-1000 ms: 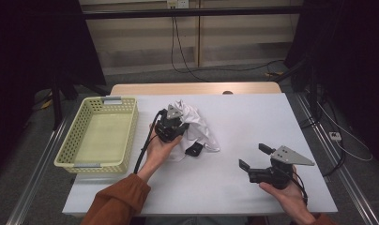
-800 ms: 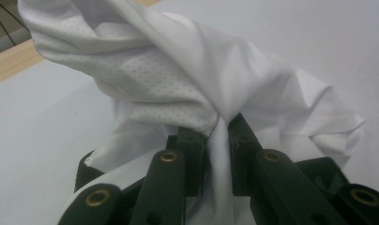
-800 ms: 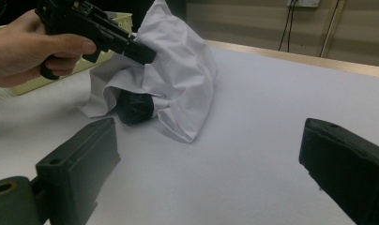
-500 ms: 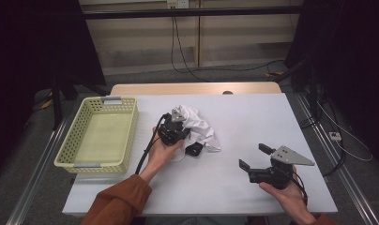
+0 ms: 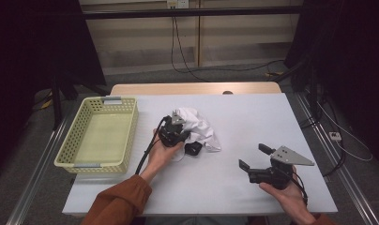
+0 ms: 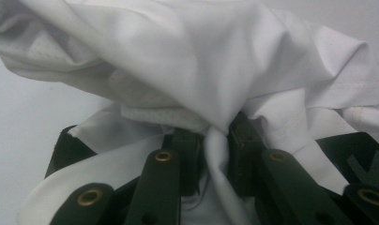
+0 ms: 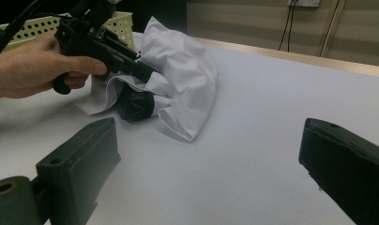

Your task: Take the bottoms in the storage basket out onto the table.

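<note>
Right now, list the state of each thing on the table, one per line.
White garment: crumpled in a heap, a fold pinched between the jaws.
Left gripper: shut on the white garment, jaws have just been opening slightly.
Right gripper: open, holding nothing.
Yellow basket: upright, nothing inside.

Your high view looks down over the white counter [image 5: 234, 187]; both gripper views sit low, sharing the crumpled white cloth [image 7: 183, 70].

Overhead light on table, surroundings dark; gripper views soft, close foreground blurred.
</note>
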